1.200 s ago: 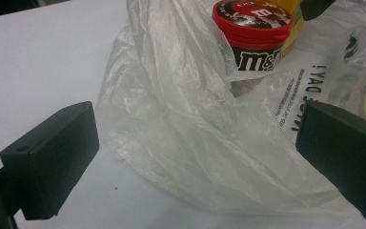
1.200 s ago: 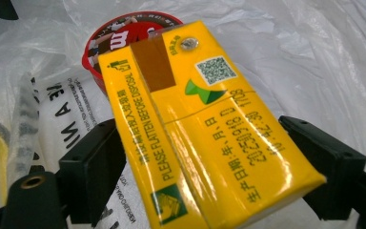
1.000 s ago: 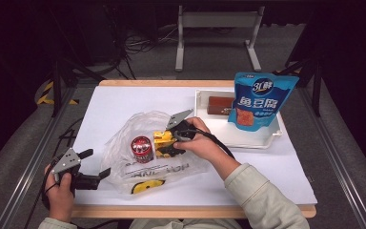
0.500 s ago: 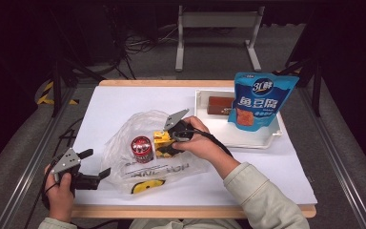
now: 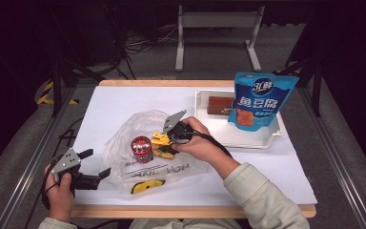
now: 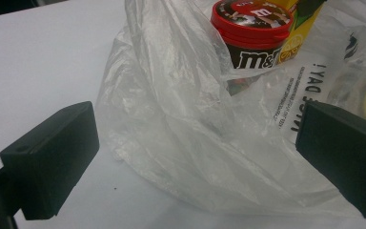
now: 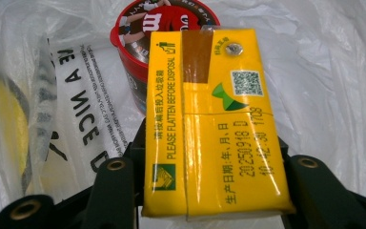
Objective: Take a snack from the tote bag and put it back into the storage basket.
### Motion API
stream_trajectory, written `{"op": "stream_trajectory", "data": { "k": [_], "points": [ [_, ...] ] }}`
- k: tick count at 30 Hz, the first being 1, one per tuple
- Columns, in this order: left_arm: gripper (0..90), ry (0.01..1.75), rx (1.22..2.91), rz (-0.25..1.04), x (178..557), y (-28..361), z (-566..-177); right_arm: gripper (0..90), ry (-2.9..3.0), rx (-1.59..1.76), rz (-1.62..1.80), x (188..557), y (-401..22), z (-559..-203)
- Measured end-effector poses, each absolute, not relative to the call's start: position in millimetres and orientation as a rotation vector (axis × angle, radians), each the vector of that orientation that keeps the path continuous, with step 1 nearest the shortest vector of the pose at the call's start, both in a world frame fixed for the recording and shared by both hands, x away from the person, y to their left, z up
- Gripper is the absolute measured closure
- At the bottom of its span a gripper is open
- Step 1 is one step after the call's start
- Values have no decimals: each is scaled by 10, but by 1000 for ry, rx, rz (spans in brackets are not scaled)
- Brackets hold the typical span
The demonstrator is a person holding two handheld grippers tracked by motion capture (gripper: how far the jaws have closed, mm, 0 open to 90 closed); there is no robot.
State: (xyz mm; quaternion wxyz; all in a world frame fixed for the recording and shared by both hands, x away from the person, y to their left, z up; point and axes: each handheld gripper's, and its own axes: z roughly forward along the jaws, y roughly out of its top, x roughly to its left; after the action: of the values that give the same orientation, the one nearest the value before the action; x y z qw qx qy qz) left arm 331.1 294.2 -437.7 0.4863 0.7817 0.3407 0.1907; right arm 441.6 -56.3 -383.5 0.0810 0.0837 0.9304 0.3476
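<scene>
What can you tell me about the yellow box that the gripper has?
The yellow box is a small drink carton, glossy like coated cardboard, with a foil straw hole, a code square, a green logo and printed dates on top. It lies flat between the black jaws of the right gripper, which have just been closing on its two sides. It sits on the clear plastic bag, beside the red-lidded candy tub.

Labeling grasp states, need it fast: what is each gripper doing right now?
Left gripper: open, holding nothing, jaws wide at the plastic bag.
Right gripper: jaws just closing on the yellow drink carton between them.
</scene>
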Motion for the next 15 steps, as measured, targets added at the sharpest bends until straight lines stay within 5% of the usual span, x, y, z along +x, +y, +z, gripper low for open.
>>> {"op": "stream_trajectory", "data": {
  "k": [15],
  "points": [
    [13, 831, 1900, 467, 3309, 2945, -4375, 558, 2755, 226, 1076, 4370, -553, -3629]
  ]
}}
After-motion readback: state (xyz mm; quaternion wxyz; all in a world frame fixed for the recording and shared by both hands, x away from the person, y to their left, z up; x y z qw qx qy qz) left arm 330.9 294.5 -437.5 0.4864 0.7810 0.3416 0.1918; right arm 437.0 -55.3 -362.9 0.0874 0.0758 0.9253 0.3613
